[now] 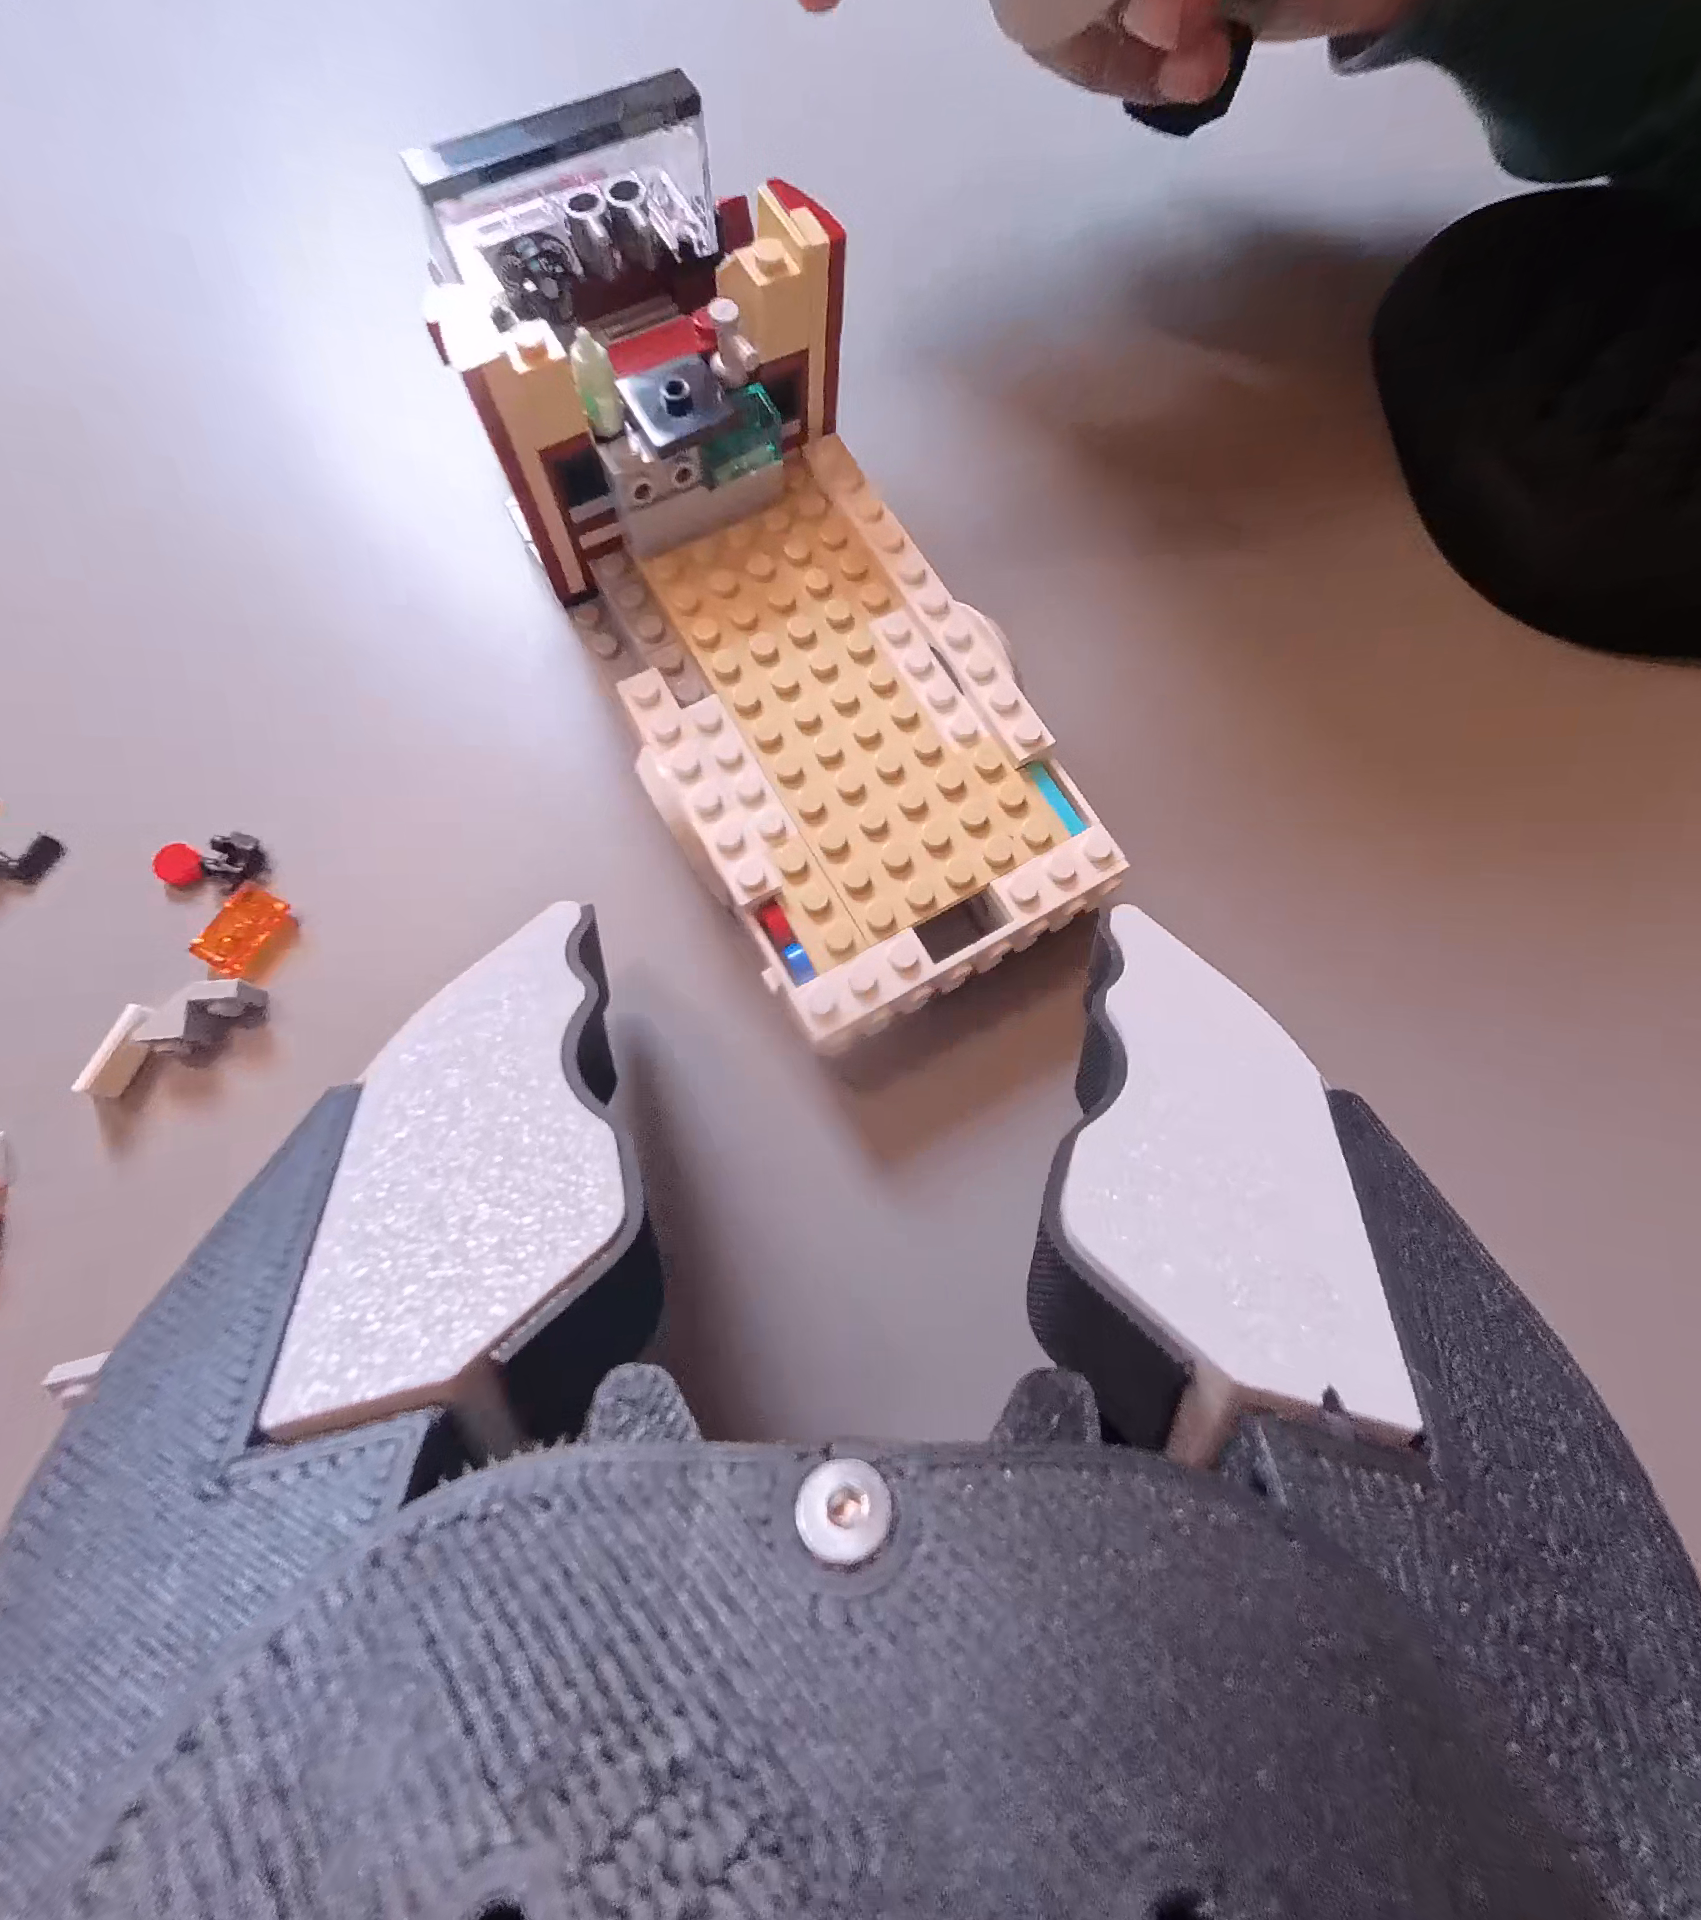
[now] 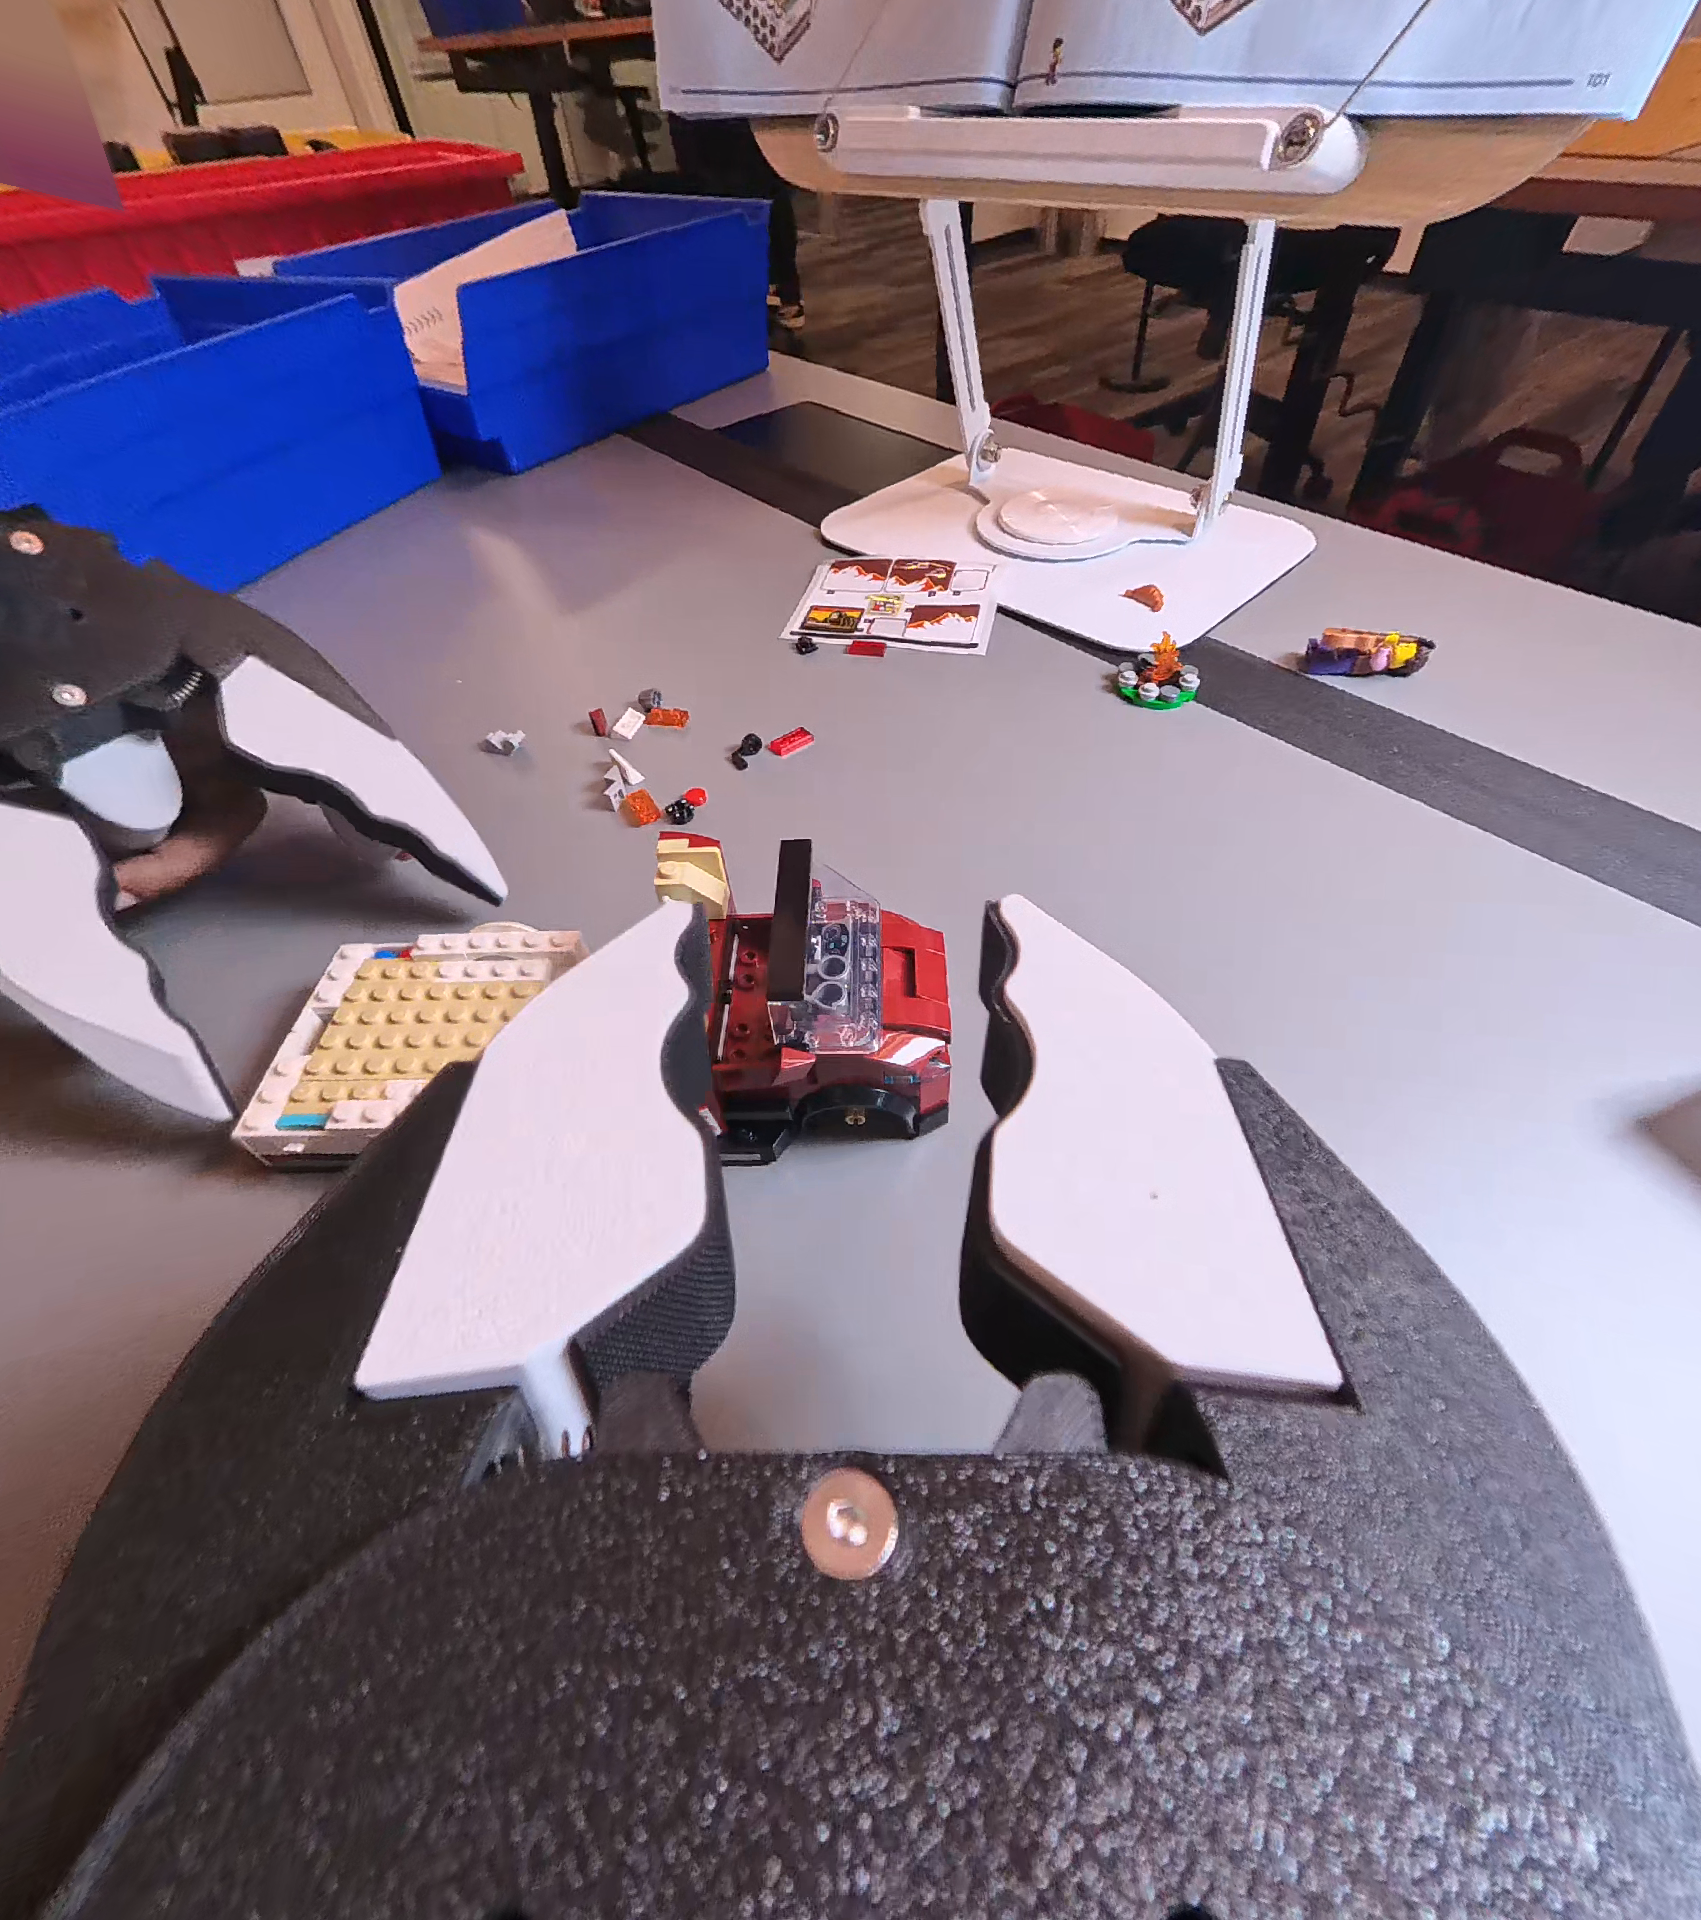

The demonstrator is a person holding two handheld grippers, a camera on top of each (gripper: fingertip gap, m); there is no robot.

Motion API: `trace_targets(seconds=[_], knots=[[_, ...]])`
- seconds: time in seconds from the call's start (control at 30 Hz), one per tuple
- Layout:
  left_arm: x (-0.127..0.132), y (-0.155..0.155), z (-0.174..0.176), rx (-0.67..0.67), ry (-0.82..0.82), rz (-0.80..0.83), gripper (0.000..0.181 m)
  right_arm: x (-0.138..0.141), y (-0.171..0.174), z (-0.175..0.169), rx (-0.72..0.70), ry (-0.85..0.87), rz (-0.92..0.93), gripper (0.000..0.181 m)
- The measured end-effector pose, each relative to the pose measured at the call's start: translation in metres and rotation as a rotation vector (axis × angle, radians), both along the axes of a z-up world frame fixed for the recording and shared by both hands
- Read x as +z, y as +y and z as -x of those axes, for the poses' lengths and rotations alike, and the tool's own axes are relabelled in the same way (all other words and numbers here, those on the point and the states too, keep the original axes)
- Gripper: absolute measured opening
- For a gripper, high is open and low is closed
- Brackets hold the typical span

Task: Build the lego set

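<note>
1. Left gripper [image 1: 846, 935] hovers with fingers spread, empty, just before the lego vehicle's [image 1: 825, 665] tan studded bed
2. Right gripper [image 2: 841, 914] gapes empty at the vehicle's dark red cab
3. Loose bricks [image 1: 202, 935] lie scattered beside the vehicle on the grey table [image 1: 1345, 1039]

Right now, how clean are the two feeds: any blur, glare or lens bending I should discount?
Left wrist view: the model is sharp, the person's hand at the top edge is motion-blurred, and shadows are soft. Right wrist view: strong wide-angle bending at the edges, a mosaic patch top left, and glare on the clear windscreen.
</note>
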State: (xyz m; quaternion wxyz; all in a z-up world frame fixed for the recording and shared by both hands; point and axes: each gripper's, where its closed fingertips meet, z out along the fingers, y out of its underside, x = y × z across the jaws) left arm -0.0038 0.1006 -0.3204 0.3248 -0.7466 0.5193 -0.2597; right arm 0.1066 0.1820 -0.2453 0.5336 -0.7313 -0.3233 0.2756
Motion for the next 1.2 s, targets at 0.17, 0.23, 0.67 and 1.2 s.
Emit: trace_targets(seconds=[0.17,0.23,0.67,1.2], knots=[[-0.004,0.003,-0.001,-0.014,0.047,-0.057,0.069,0.0,-0.001,0.001,-0.001,-0.007,-0.007,0.048],[-0.002,0.012,0.008,0.004,0.047,-0.094,0.059,0.001,-0.001,0.0,-0.008,-0.004,-0.011,0.047],[-0.002,0.022,0.015,0.075,-0.03,-0.048,0.082,-0.018,-0.005,-0.007,0.048,-0.108,0.041,0.06],[-0.003,0.044,0.037,0.098,-0.02,-0.1,0.071,-0.051,-0.014,0.009,0.134,-0.293,0.023,0.05]])
